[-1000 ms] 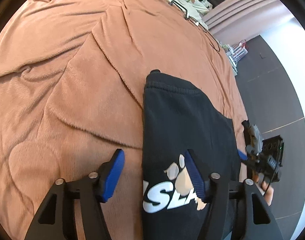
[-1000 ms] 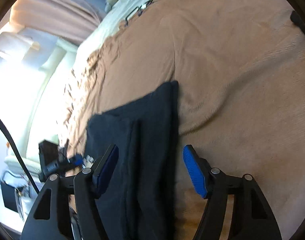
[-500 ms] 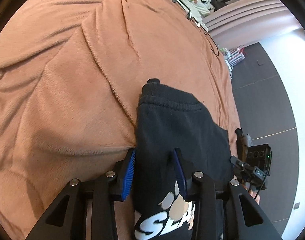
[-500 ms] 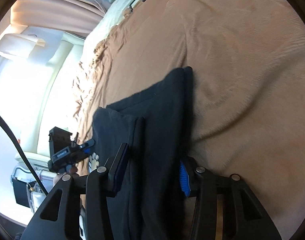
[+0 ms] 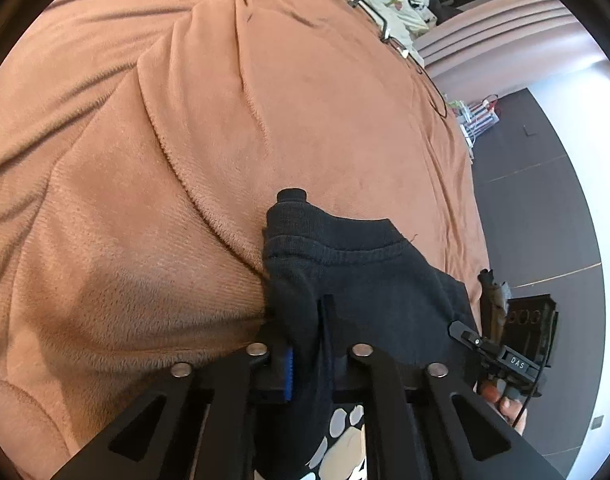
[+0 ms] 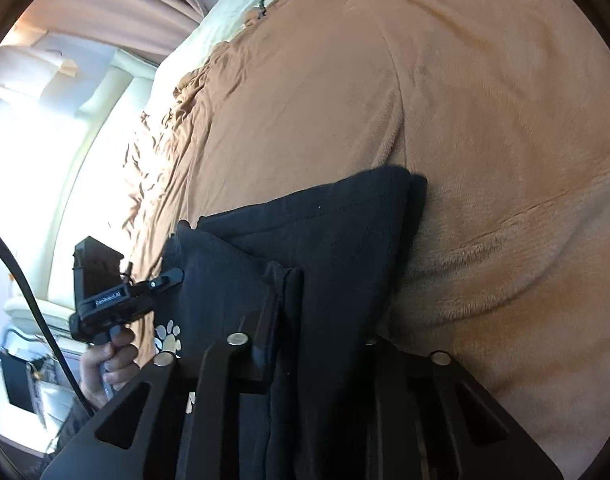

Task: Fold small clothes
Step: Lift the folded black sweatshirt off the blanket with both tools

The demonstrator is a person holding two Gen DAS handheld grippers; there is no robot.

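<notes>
Two grippers are clamped on one black garment [image 5: 369,288] that is laid on a bed under a brown fleece blanket [image 5: 185,160]. Left gripper [image 5: 309,364] is seen with fingers [image 5: 288,372] narrowed on a bunched fold of the dark fabric near its left edge, blue pad partly visible against the cloth. Ribbed waistband or hem [image 5: 337,248] is seen ahead of the left fingers, with a small cuff-like end poking up at its far corner. White and tan paw print [image 5: 345,432] is shown on the garment under the left gripper frame. Right gripper [image 6: 317,344] is closed on layered folds of the same garment [image 6: 305,240], fabric pinched between the fingers; pads mostly hidden by cloth. In the right wrist view, the left gripper body [image 6: 117,296] is held by a hand [image 6: 105,364] at the garment's other side. Cream bedding [image 6: 241,12] and a curtain [image 6: 117,4] are seen beyond the blanket.
</notes>
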